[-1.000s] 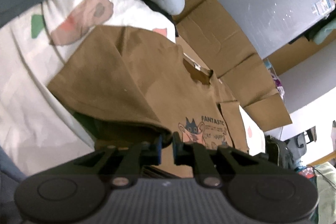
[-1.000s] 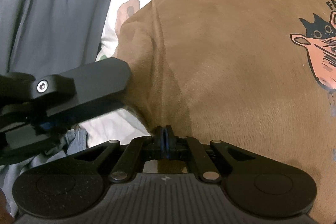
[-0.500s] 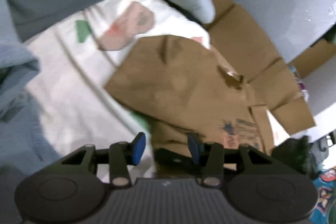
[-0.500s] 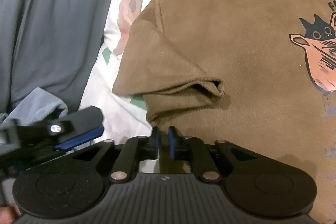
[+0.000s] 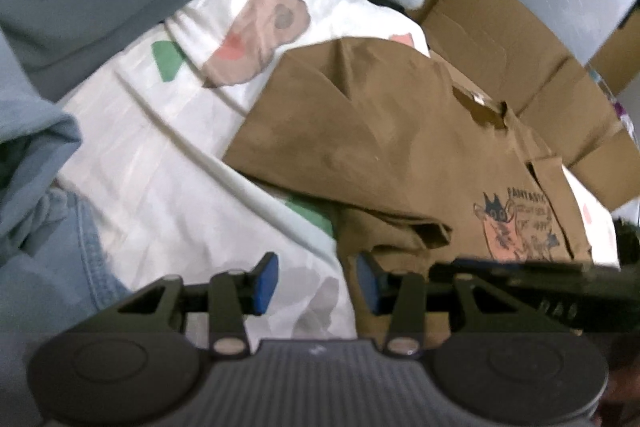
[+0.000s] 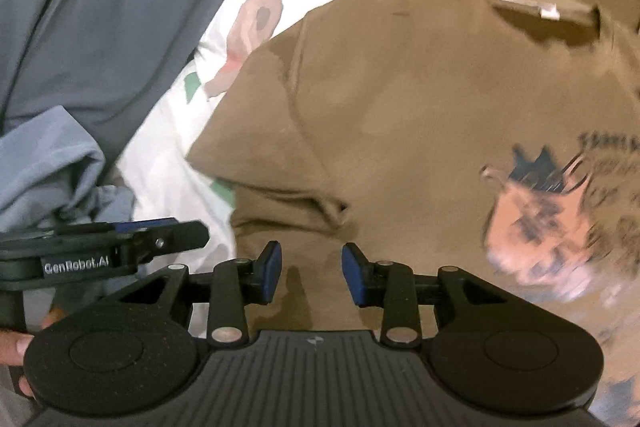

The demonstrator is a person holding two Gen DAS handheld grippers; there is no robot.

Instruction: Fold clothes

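Observation:
A brown T-shirt (image 5: 380, 131) (image 6: 400, 99) with a cat print lies front up on the bed. Its left sleeve (image 5: 400, 223) (image 6: 296, 203) is folded inward over the body. My left gripper (image 5: 316, 281) stands open over the shirt's side edge and the sheet, with nothing between its pads. It also shows at the left of the right wrist view as a black finger (image 6: 168, 237). My right gripper (image 6: 312, 277) hovers just above the shirt below the folded sleeve. Its jaws are opening and no cloth is pinched between them.
The shirt rests on a white flower-print sheet (image 5: 168, 163) (image 6: 168, 147). A grey garment (image 6: 100, 7) and light blue clothes (image 5: 36, 179) (image 6: 48, 163) are heaped at the left. Flattened cardboard (image 5: 520, 39) lies beyond the collar. A person's fingers (image 6: 12, 343) hold the left gripper.
Both grippers were shut on the shirt's cloth a second ago and have let go. The sleeve now lies folded on the body. The right gripper has lifted slightly.

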